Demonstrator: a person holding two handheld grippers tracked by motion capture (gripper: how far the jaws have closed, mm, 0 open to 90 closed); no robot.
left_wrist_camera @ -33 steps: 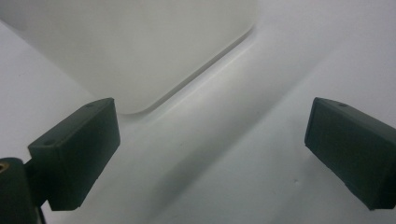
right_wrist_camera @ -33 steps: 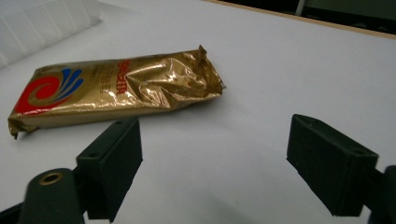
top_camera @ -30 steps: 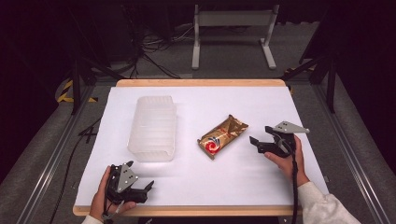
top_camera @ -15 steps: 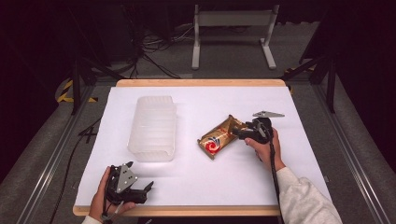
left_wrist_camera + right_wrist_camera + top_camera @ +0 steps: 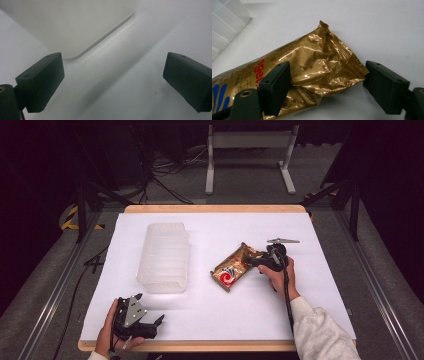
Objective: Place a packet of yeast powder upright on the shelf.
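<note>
A crinkled gold snack packet (image 5: 231,270) with red and blue print lies slantwise in the middle of the white table cover. My right gripper (image 5: 251,261) is at its upper right end, open. In the right gripper view the packet's crimped end (image 5: 317,62) lies between the two spread jaws of that gripper (image 5: 327,86); the left jaw overlaps the foil and the right jaw stands just off its corner. My left gripper (image 5: 154,325) rests in a hand at the table's front left, open with nothing between its fingers (image 5: 40,80).
A clear ribbed plastic container (image 5: 164,255) stands left of the packet; its corner (image 5: 72,30) is just ahead of the left gripper. The white sheet (image 5: 220,315) covers a wooden tabletop. A metal stand (image 5: 247,142) and cables lie on the floor behind.
My right gripper has moved left and slightly down from the table's right side to the packet's end, so that its jaws now straddle the foil. The left hand has stayed put.
</note>
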